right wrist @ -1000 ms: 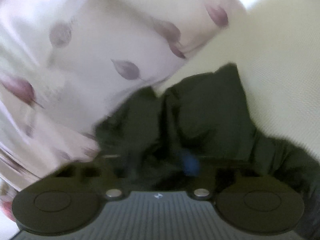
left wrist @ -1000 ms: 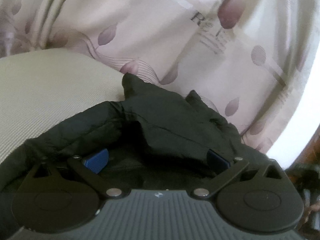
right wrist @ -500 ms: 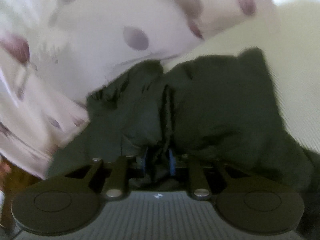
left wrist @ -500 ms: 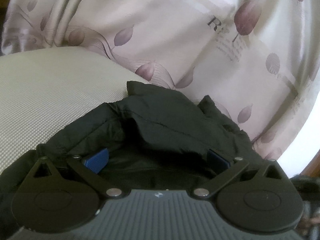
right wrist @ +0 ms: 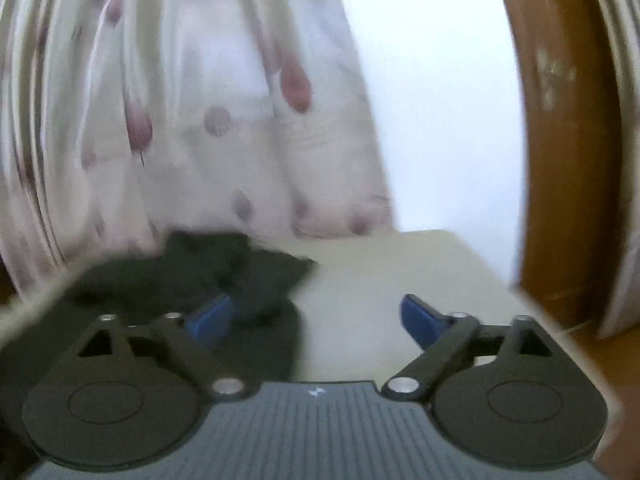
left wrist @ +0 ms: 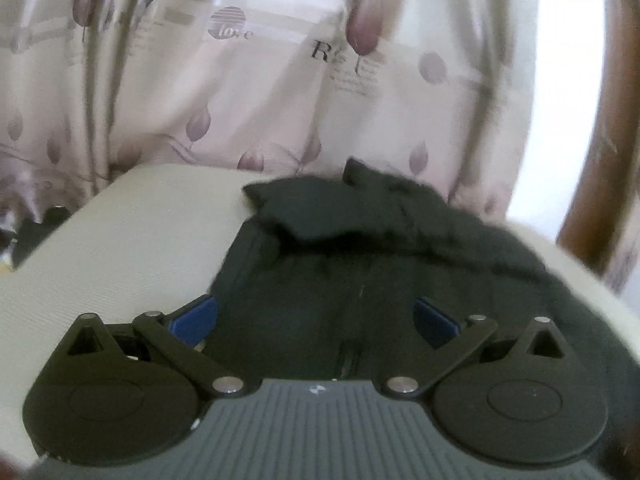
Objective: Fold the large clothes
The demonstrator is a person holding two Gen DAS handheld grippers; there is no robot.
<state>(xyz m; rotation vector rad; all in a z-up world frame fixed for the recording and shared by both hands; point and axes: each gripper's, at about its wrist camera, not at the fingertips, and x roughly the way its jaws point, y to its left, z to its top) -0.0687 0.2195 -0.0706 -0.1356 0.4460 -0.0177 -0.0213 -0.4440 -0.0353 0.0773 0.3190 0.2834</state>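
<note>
Black padded garment (left wrist: 360,264) lying bunched on cream woven surface (left wrist: 132,240), ahead of and beneath left gripper (left wrist: 316,316), jaws spread wide and pressing on nothing. Right gripper (right wrist: 316,316) jaws opening, nothing between them, garment beside left blue fingertip (right wrist: 210,318). Leaf-print pale curtain (left wrist: 256,92) beyond.

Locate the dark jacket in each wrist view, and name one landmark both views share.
Left wrist: dark jacket fills the centre and right, on the cream surface.
Right wrist: dark jacket lies left of centre.
Shared landmark: the leaf-print curtain behind it.
</note>
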